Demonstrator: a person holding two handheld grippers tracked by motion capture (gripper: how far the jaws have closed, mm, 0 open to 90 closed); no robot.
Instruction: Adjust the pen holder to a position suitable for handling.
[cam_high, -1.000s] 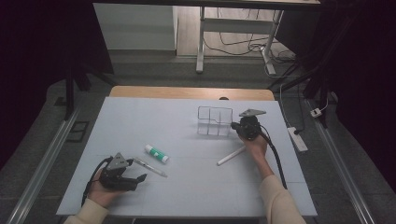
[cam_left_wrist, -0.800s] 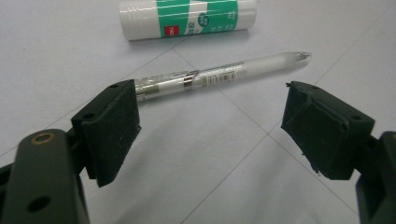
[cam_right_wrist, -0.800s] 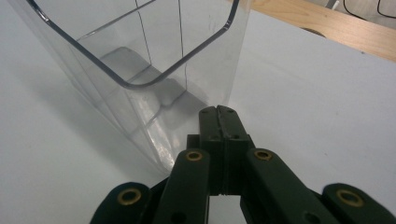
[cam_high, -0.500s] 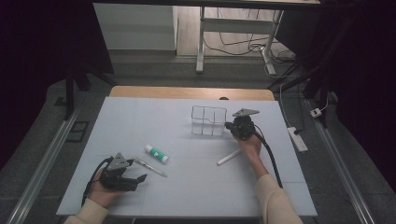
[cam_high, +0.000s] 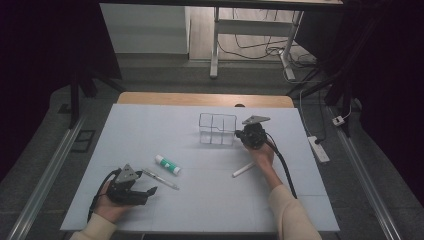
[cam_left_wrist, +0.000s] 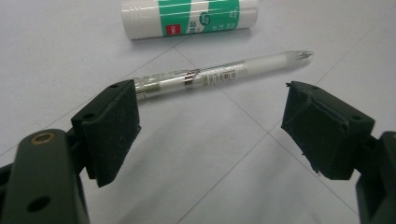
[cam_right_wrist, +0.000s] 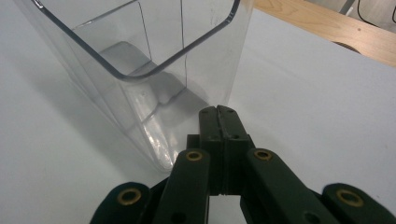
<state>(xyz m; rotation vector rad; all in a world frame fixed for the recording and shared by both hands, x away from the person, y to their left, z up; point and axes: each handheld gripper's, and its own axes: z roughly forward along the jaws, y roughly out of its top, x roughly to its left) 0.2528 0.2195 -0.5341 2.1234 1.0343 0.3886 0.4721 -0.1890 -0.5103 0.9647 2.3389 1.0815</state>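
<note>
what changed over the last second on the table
The right gripper, jaws shut, pushed the clear plastic divided box leftward across the pale blue table. The left gripper, clear pen, green-and-white glue stick and white pen stayed put.

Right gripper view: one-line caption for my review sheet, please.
Shut tongs pressed against the lower wall of a clear plastic compartment organizer on the white table.

Glossy clear plastic organizer (cam_right_wrist: 140, 60), matt table (cam_high: 165, 125)

The glue stick (cam_left_wrist: 189, 17) and pen (cam_left_wrist: 219, 74) carry printed labels, too small to read
</note>
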